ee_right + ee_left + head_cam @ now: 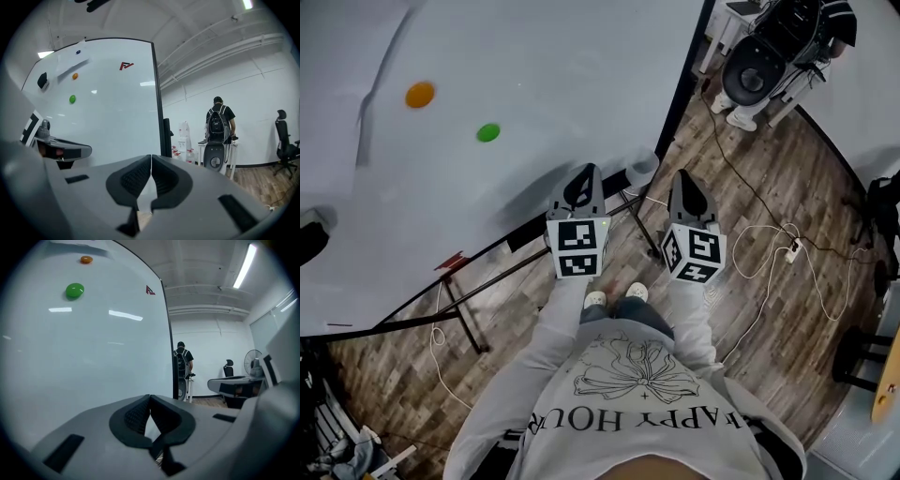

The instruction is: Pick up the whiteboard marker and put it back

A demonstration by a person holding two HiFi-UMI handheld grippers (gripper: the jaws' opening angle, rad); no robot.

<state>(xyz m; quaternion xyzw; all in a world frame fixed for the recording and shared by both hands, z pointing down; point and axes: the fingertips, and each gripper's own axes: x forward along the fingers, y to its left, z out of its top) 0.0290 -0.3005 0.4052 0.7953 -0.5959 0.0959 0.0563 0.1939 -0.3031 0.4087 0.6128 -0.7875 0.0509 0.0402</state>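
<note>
No whiteboard marker shows clearly in any view. The whiteboard [534, 84] fills the upper left of the head view and carries a green magnet [488, 132] and an orange magnet [420, 95]. My left gripper [584, 173] is held close to the board's lower edge, shut and empty. My right gripper [686, 178] hangs beside it over the wooden floor, just past the board's right edge, also shut and empty. In the left gripper view the shut tips [149, 397] face the board [93, 357]. The right gripper's tips [151, 157] point at the board's edge [157, 103].
The board's black stand legs [459, 309] and white cables [769, 244] cross the floor. A black office chair [759, 66] stands at the far right. A black eraser [42, 79] sticks to the board. A person with a backpack [219, 122] stands beyond the board.
</note>
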